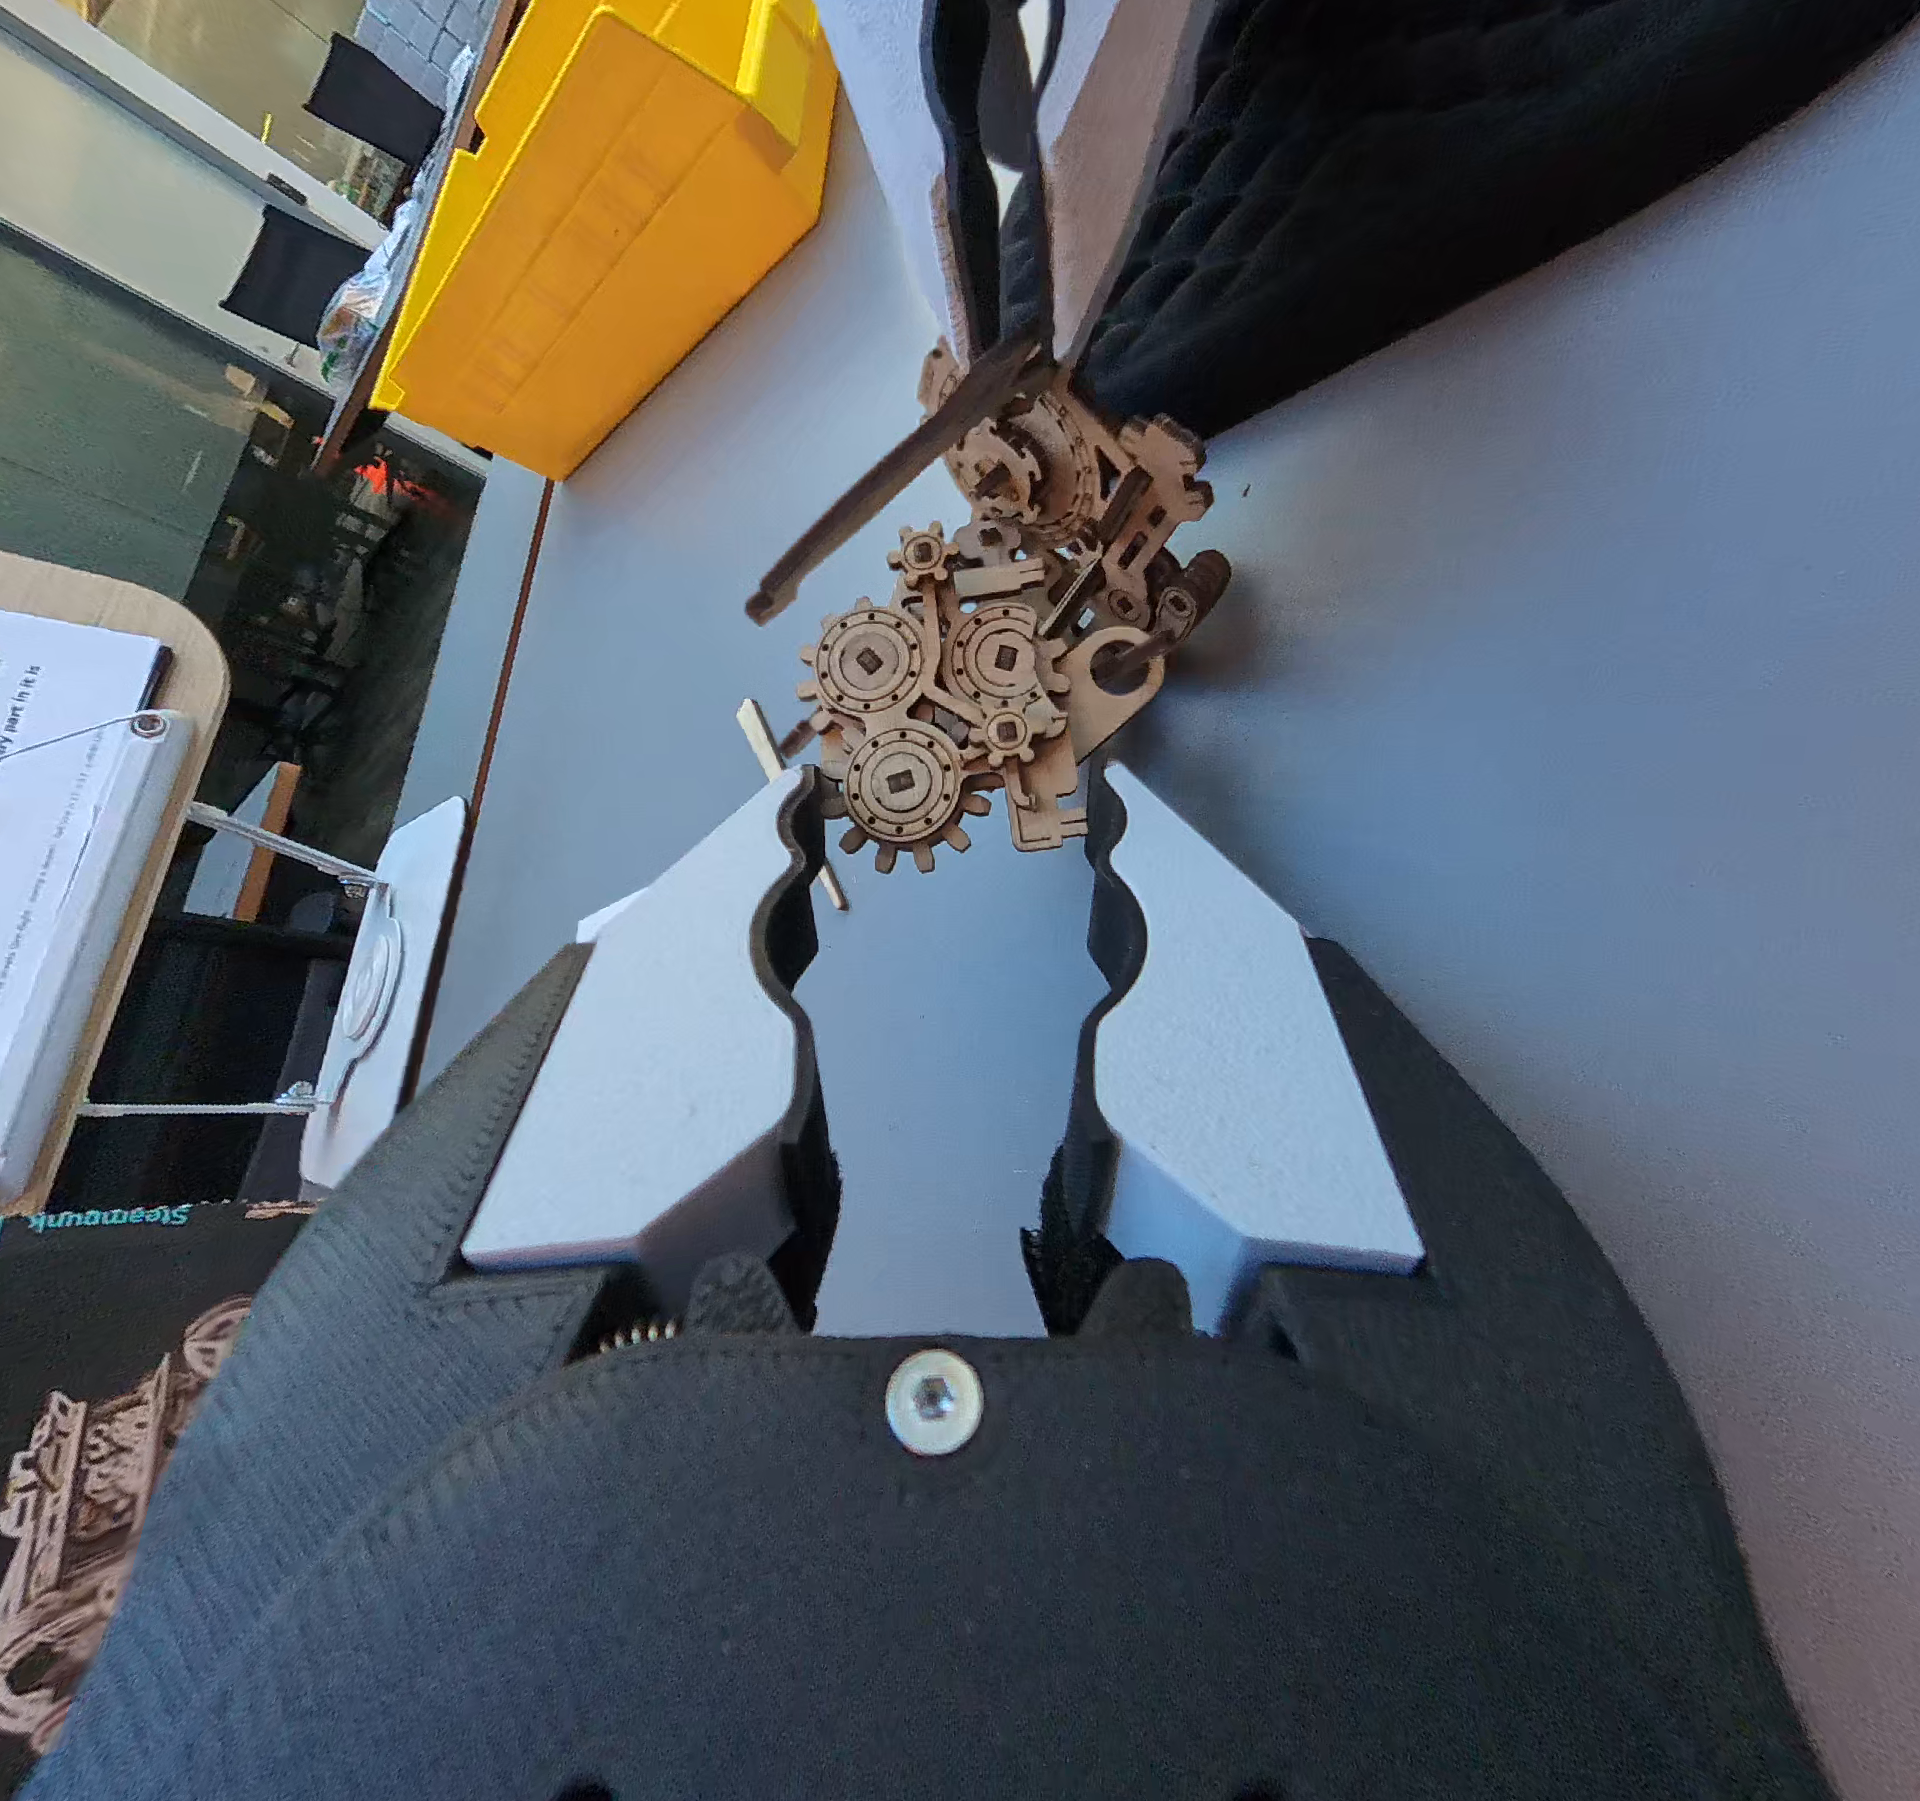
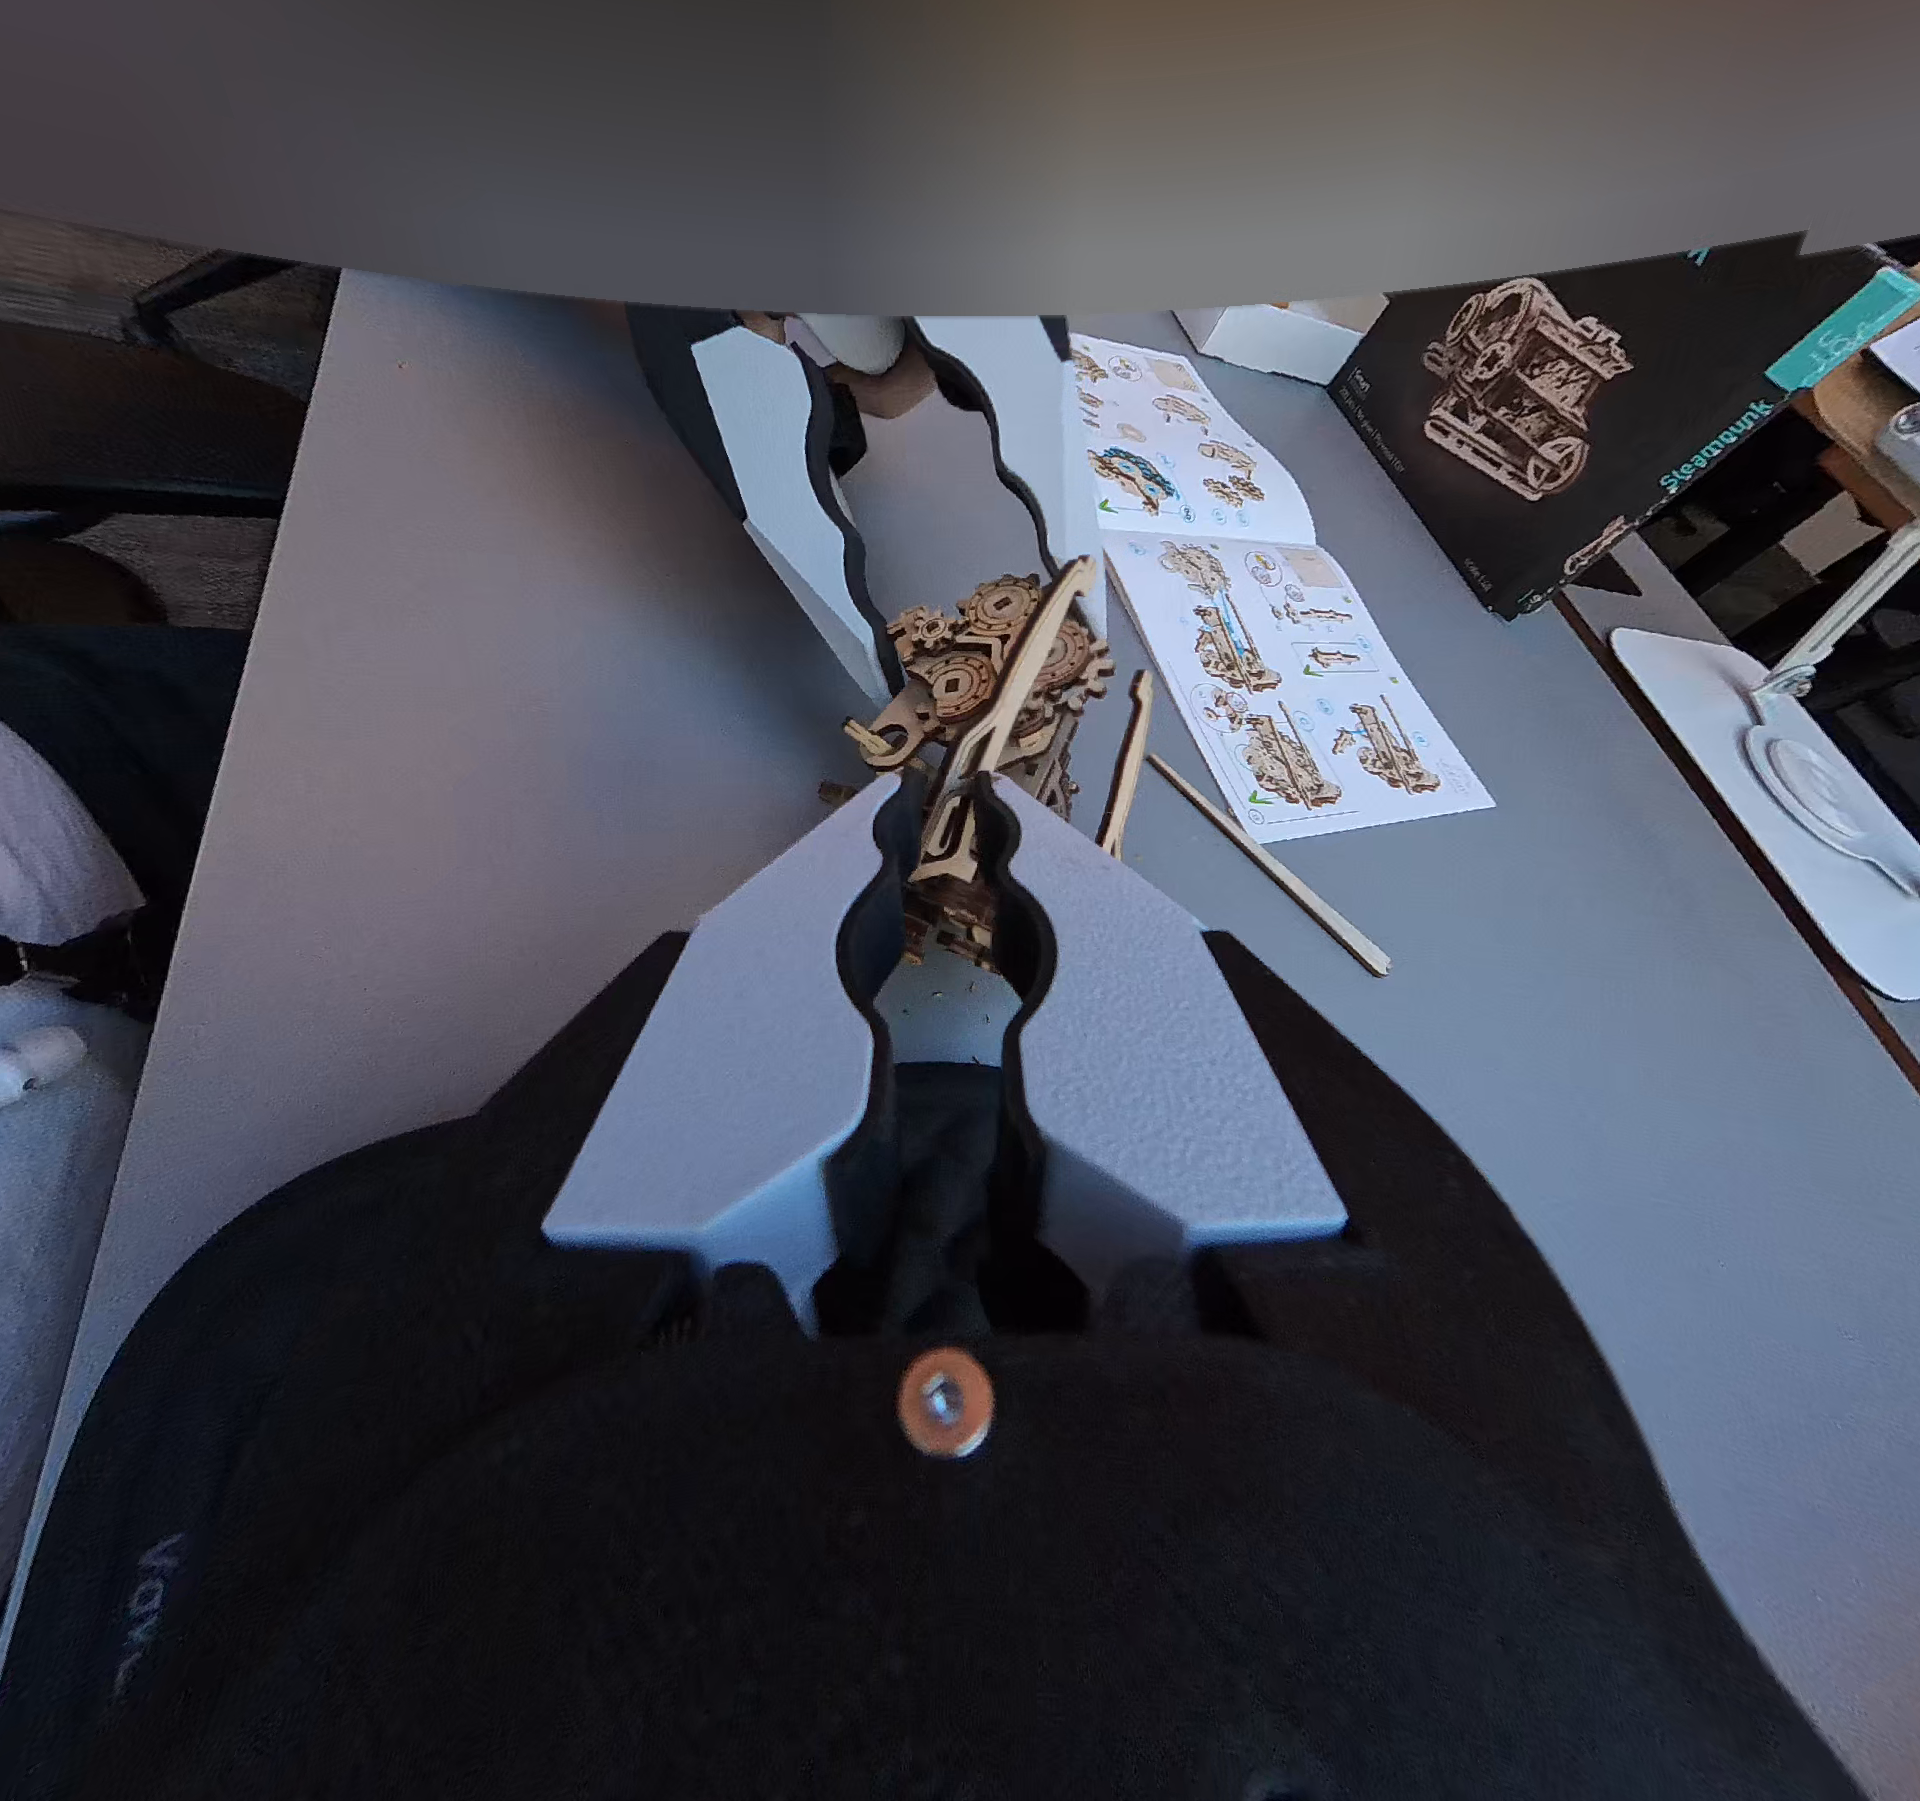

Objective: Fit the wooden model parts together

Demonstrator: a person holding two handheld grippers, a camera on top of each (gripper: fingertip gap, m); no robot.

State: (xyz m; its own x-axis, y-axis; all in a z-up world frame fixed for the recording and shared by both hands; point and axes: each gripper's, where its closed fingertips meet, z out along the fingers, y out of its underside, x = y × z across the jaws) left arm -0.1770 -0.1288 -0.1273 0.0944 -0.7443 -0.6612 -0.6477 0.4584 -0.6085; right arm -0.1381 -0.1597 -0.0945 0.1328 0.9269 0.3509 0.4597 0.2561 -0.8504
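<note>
Model (image 1: 966, 671) is looking like pale laser-cut wood with dark burnt edges, matt. Gripper (image 1: 951, 816) is showing rough ribbed black plastic and a shiny metal screw (image 1: 933, 1403). Bin (image 1: 623, 224) is gleaming glossy yellow plastic; booklet (image 2: 1247, 608) is looking like smooth paper.

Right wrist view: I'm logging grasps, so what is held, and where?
The right gripper pinches the thin curved wooden strip at its lower end, over the gear model. The left gripper holds nothing.

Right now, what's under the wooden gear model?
The wooden gear model sits on the grey table; a thin wooden stick pokes out beside it. Anything beneath the gears is covered.
</note>
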